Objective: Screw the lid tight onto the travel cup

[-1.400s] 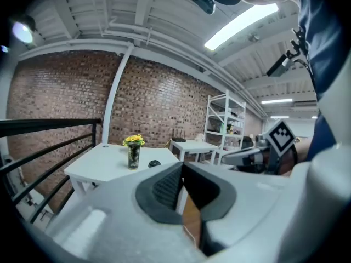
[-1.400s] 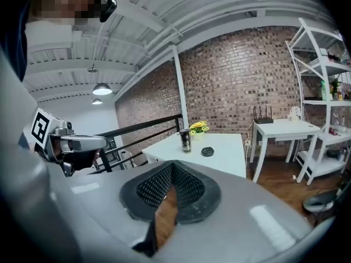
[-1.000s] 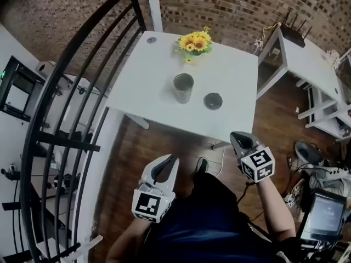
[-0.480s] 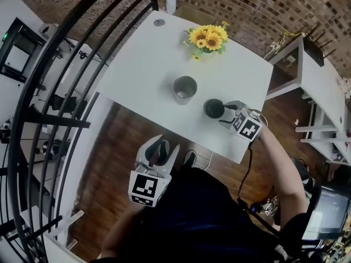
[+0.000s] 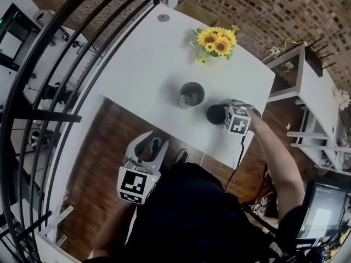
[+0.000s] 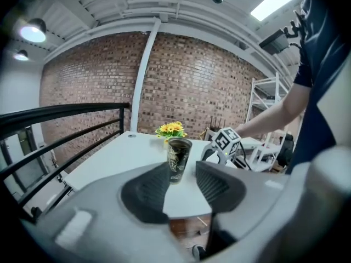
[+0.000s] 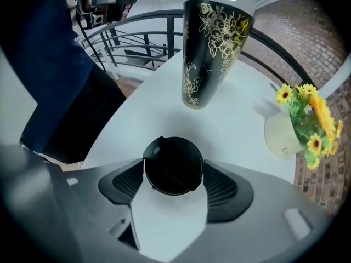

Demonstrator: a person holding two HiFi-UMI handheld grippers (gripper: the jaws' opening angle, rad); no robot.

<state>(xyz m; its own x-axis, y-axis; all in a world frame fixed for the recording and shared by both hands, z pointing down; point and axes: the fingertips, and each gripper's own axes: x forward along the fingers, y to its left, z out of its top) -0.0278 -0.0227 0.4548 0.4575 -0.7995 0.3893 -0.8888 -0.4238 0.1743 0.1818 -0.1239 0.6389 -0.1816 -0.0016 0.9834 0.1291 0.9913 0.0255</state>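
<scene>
Yellow flowers (image 5: pixel 216 40) stand in a pot (image 7: pixel 281 136) on the white table (image 5: pixel 148 53). A black railing (image 6: pixel 66 112) curves beside it. A round spot (image 5: pixel 163 18) at its corner may be a cap.

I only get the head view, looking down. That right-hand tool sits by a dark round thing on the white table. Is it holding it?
Observer: Not gripped. In the right gripper view the lid lies flat on the table between the right gripper's jaws, which are opening.
Visitor: Is the cup plain?
Observer: No. The cup is black with gold flower drawings. It stands upright beyond the lid, apart from it.
Visitor: And the left tool?
Observer: The left gripper holds nothing. Its jaws are closing on air, aimed at the far-off cup.
</scene>
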